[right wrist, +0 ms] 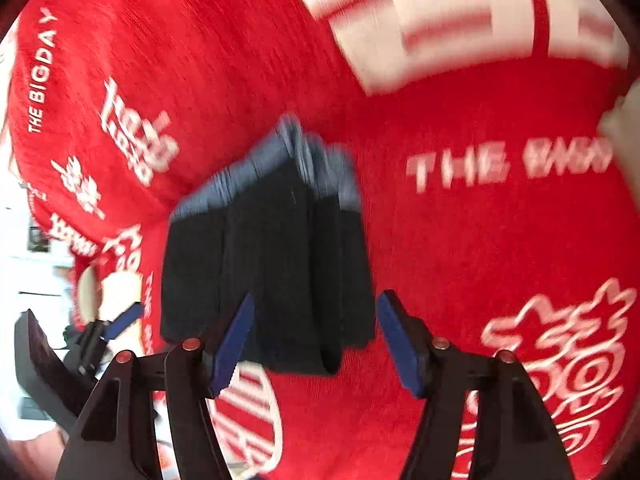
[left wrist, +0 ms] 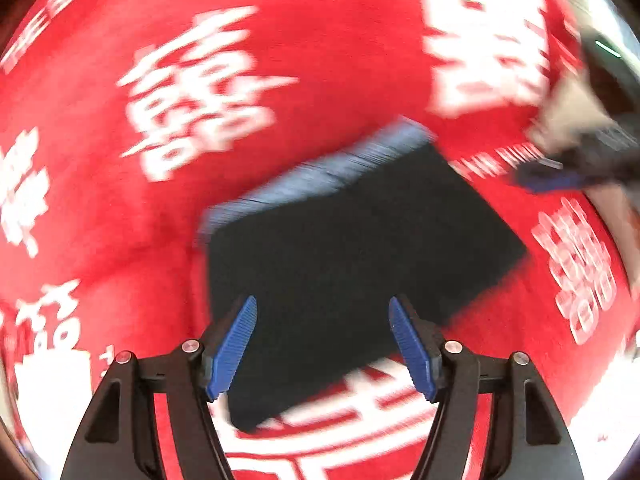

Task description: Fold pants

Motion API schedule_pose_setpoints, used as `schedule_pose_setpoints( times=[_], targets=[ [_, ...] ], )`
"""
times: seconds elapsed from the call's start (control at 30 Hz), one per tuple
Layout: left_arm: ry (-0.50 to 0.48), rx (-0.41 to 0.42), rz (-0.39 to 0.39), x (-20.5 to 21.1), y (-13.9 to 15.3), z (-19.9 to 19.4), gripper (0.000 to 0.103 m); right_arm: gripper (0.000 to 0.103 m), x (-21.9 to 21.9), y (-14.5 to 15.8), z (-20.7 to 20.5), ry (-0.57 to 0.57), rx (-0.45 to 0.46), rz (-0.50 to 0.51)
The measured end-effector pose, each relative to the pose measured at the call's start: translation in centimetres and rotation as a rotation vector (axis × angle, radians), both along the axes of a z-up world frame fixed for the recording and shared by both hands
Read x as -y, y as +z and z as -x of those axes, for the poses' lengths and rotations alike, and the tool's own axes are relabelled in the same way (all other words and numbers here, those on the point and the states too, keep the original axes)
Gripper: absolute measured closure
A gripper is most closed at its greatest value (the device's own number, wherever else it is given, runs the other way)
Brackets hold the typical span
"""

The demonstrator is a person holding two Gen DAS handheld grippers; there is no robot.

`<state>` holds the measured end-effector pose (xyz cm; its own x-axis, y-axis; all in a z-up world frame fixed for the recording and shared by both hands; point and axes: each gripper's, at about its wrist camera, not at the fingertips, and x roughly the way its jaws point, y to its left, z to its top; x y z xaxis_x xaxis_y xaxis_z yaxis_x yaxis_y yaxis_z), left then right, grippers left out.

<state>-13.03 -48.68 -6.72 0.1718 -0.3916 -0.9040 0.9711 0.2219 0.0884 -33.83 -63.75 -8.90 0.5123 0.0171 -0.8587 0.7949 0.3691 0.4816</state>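
Note:
The black pants [left wrist: 352, 260] lie folded into a compact rectangle on a red cloth, with a blue-grey waistband [left wrist: 320, 172] along the far edge. My left gripper [left wrist: 322, 344] is open and empty, hovering over the near edge of the pants. In the right wrist view the folded pants [right wrist: 272, 272] show stacked layers and the blue-grey band [right wrist: 280, 164] at the far end. My right gripper [right wrist: 316, 340] is open and empty above their near edge. The right gripper also shows in the left wrist view [left wrist: 552, 178], to the right of the pants.
A red cloth with white characters and lettering [left wrist: 200, 92] covers the surface and also shows in the right wrist view [right wrist: 480, 208]. The left gripper shows at the lower left of the right wrist view [right wrist: 120, 324]. Both views are motion-blurred.

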Motion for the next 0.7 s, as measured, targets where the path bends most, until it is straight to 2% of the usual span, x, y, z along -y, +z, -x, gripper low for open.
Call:
schedule_pose_setpoints(
  times=[0.07,0.13,0.23,0.3,0.37,0.43,0.5,0.6,0.67,0.7],
  targets=[
    [0.100,0.020,-0.002,1.3,-0.4,-3.8,0.033,0.044,1.1,1.5,-1.4,-0.001,-0.013,0.051],
    [0.199,-0.006,0.011,2.3,-1.3,-7.3,0.033,0.081,2.6,2.3,-4.0,0.014,-0.028,0.094],
    [0.326,-0.095,-0.037,4.2,-3.9,-11.4,0.033,0.087,3.7,1.9,-8.1,0.075,-0.089,0.177],
    [0.381,-0.141,-0.066,4.5,-5.9,-12.9,0.033,0.088,3.9,1.0,-10.8,0.133,-0.105,0.195],
    [0.404,-0.169,-0.091,4.2,-7.4,-13.1,0.032,0.088,3.6,-0.9,-12.3,0.183,-0.164,0.196],
    [0.425,-0.219,-0.093,3.2,-8.7,-12.9,0.032,0.093,3.0,-3.8,-11.6,0.188,-0.239,0.136],
    [0.426,-0.221,-0.072,2.3,-9.0,-12.5,0.028,0.094,2.2,-5.7,-9.3,0.137,-0.210,0.068],
    [0.399,-0.186,-0.074,1.9,-9.3,-12.0,0.027,0.095,1.2,-5.5,-7.5,0.112,-0.166,0.060],
    [0.379,-0.177,-0.088,1.7,-8.9,-11.7,0.027,0.094,0.5,-4.9,-7.6,0.139,-0.204,0.083],
    [0.370,-0.174,-0.092,1.4,-8.6,-11.4,0.027,0.089,0.2,-4.5,-7.5,0.146,-0.222,0.093]
  ],
)
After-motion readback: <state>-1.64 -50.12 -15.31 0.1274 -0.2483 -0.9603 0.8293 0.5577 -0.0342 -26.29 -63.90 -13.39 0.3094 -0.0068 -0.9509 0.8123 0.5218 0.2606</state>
